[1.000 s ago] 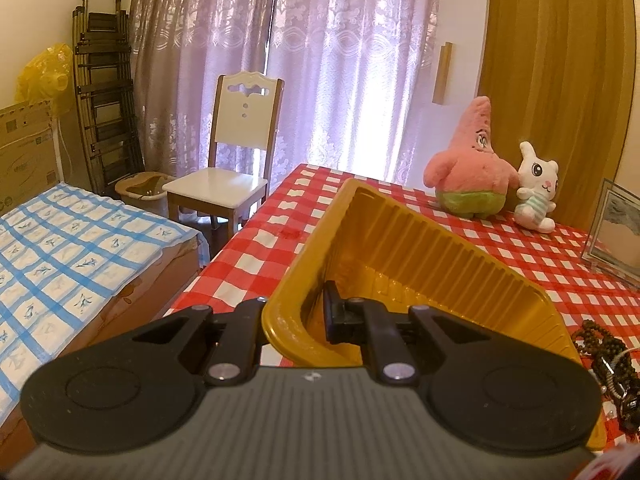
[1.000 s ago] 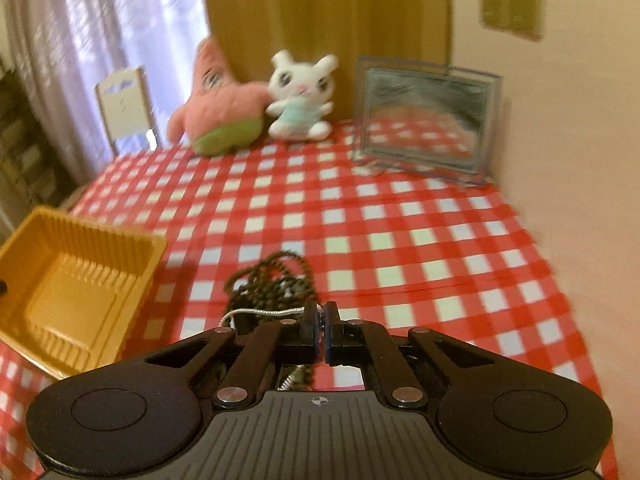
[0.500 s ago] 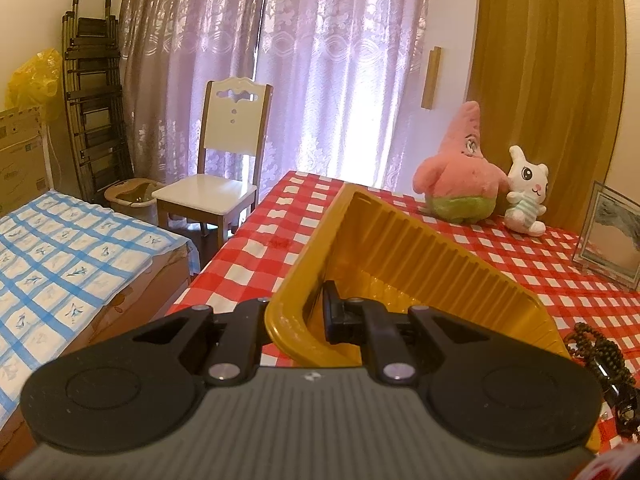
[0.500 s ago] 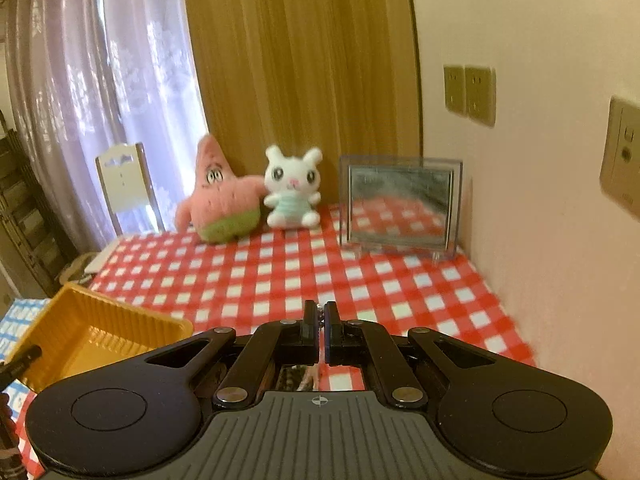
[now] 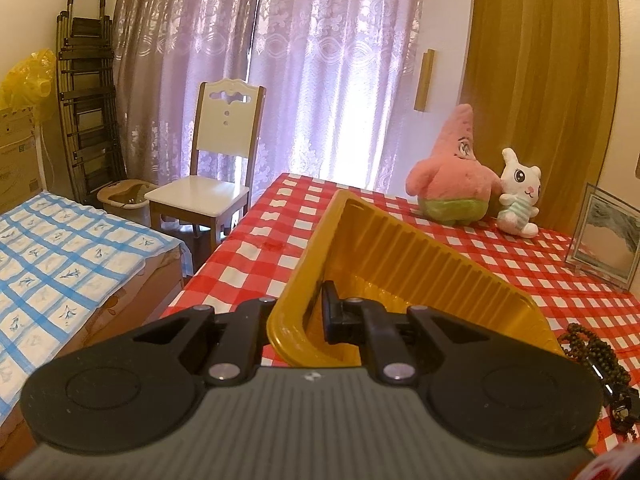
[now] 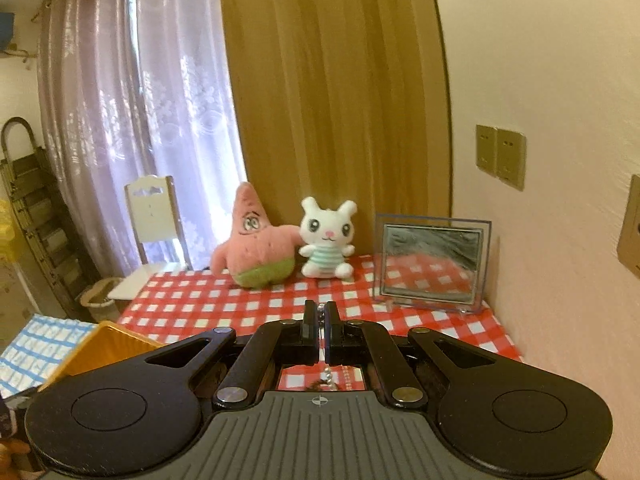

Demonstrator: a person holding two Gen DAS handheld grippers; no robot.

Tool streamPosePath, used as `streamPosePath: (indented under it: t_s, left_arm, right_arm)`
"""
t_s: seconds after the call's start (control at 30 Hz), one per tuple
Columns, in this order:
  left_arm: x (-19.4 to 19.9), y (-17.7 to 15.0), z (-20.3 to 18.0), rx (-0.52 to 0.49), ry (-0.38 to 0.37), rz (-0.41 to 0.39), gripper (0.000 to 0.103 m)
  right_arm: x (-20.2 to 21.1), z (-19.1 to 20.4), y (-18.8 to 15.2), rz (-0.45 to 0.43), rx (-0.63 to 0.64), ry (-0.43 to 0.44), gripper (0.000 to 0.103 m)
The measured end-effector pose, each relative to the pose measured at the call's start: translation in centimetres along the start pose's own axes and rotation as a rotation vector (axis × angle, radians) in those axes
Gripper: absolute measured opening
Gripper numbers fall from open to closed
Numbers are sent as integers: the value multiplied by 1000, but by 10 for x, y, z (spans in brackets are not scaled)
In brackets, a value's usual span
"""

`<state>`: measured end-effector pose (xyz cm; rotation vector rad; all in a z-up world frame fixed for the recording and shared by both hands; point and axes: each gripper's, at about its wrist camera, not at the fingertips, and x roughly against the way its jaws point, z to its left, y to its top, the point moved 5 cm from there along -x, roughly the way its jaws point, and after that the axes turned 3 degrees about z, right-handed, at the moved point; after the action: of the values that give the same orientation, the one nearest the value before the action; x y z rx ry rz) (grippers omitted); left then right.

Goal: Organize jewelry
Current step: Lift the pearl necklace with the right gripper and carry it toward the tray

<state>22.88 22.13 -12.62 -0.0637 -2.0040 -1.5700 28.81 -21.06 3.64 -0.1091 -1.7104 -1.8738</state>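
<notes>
Clamped on the near rim of the yellow tray (image 5: 420,264), my left claw (image 5: 298,316) gripped with one finger outside the wall and the other inside, the tray tilted up off the red-and-white checked bench (image 5: 264,240). At 3 o'clock of the tray, a dark beaded necklace (image 5: 592,356) lay heaped on the bench, just beside the tray's right edge.

My right claw (image 6: 320,322) was pinched nearly closed on a silver ball chain (image 6: 321,312), raised above the bench; beads of the chain showed at the fingertips and again hanging below, in the gap behind the fingers. From that view the tray's corner (image 6: 108,344) sat at 9 o'clock.

At 12 o'clock, at the bench's far edge, a pink starfish plush (image 6: 256,248) leaned against a white bunny plush (image 6: 326,240). A glass picture frame (image 6: 432,264) stood at 2 o'clock near the wall. A white chair (image 5: 216,172) and a blue-checked bed (image 5: 60,248) lay beyond the bench at 10 o'clock.
</notes>
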Motion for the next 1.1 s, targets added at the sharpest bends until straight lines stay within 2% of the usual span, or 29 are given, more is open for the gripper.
streamPosePath:
  t_s: [0.23, 0.77, 0.9, 1.1]
  left_arm:
    - [-1, 0, -1, -3, -9, 6, 9]
    - [1, 3, -1, -11, -19, 19, 7]
    - [2, 0, 0, -7, -21, 24, 7]
    - [1, -2, 1, 0, -18, 32, 7]
  right_arm:
    - [-9, 30, 9, 0, 24, 88, 2]
    - [-63, 140, 20, 24, 95, 389, 2]
    - [-89, 155, 5, 90, 87, 417, 2]
    - [-147, 158, -46, 294, 12, 421, 3]
